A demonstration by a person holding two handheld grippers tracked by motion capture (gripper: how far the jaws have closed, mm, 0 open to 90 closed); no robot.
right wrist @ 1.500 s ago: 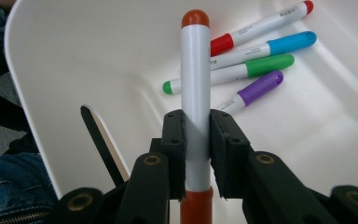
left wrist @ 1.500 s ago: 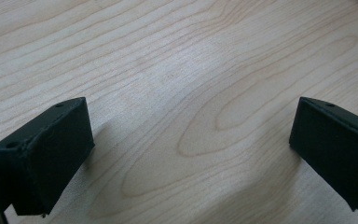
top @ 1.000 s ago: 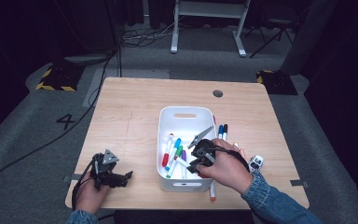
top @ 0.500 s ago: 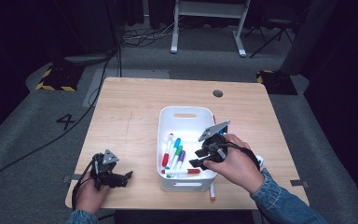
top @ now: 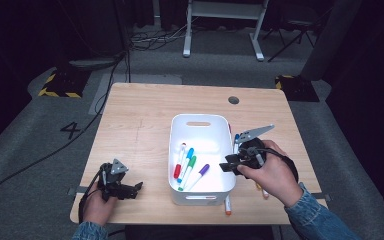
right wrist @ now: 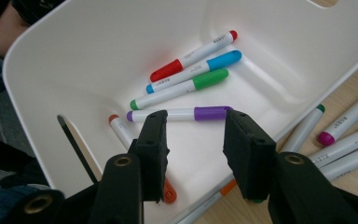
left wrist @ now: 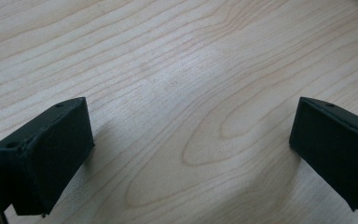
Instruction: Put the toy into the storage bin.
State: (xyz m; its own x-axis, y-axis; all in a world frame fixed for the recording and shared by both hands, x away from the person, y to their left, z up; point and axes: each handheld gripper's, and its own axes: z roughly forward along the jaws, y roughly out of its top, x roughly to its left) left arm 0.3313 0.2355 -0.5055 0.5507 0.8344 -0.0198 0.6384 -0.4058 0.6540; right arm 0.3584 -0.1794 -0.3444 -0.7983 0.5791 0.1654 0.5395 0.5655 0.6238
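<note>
A white bin (top: 200, 120) stands on the wooden table (top: 140, 120). In it lie red (top: 179, 161), blue (top: 187, 157), green (top: 189, 167) and purple-capped (top: 201, 173) markers. My right gripper (top: 227, 166) hovers at the bin's right rim, pointing in. In the right gripper view its jaws (right wrist: 193, 121) stand apart above the purple marker (right wrist: 186, 113). They have just been closing a little, with nothing between them. My left gripper (top: 135, 189) rests at the table's front left. Its jaws (left wrist: 191, 116) are wide open over bare wood.
Several loose markers lie on the table right of the bin (right wrist: 98, 46), among them a pink-capped one (right wrist: 349, 116). An orange-tipped marker (top: 227, 205) lies by the bin's front right corner. A round cable hole (top: 233, 100) sits at the table's back right.
My right gripper drew back from over the bin's middle to its right rim, rose, and its jaws parted. A purple-capped marker now lies in the bin. The left gripper kept still.
</note>
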